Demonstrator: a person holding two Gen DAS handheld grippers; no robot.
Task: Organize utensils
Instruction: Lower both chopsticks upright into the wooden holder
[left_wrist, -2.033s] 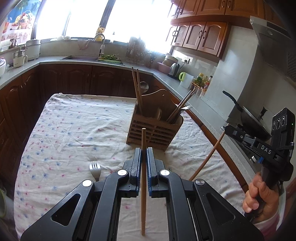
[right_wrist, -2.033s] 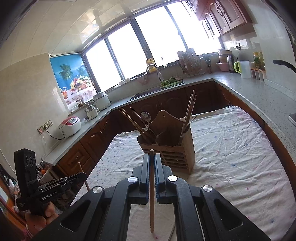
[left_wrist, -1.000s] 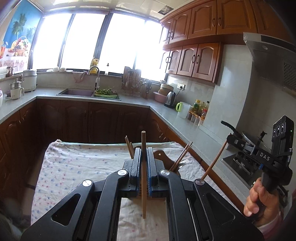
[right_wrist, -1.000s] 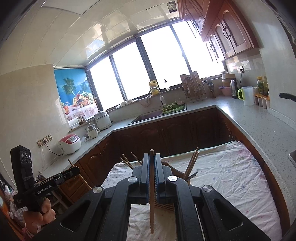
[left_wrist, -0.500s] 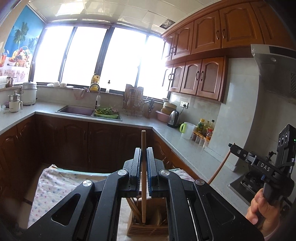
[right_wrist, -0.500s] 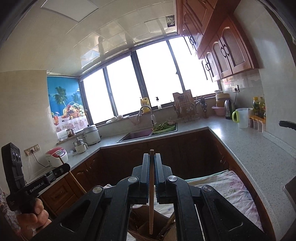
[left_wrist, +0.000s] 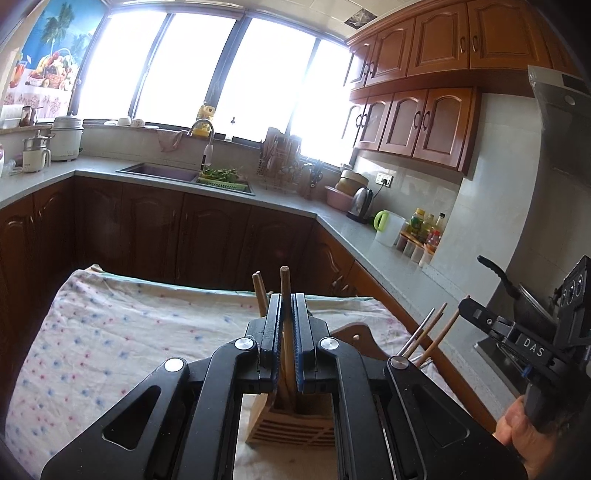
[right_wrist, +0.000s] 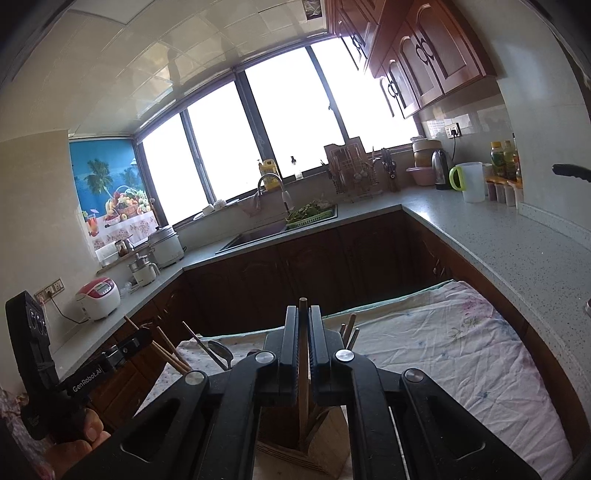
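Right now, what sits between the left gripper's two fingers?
A wooden chopstick, clamped upright in the shut left gripper, its lower end reaching into the wooden utensil holder below. The left wrist view shows this.

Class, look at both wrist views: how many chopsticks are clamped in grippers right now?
2. One chopstick stands upright in the shut left gripper; the other chopstick stands in the shut right gripper. Both hang over the wooden holder, which has more utensils, some possibly hidden.
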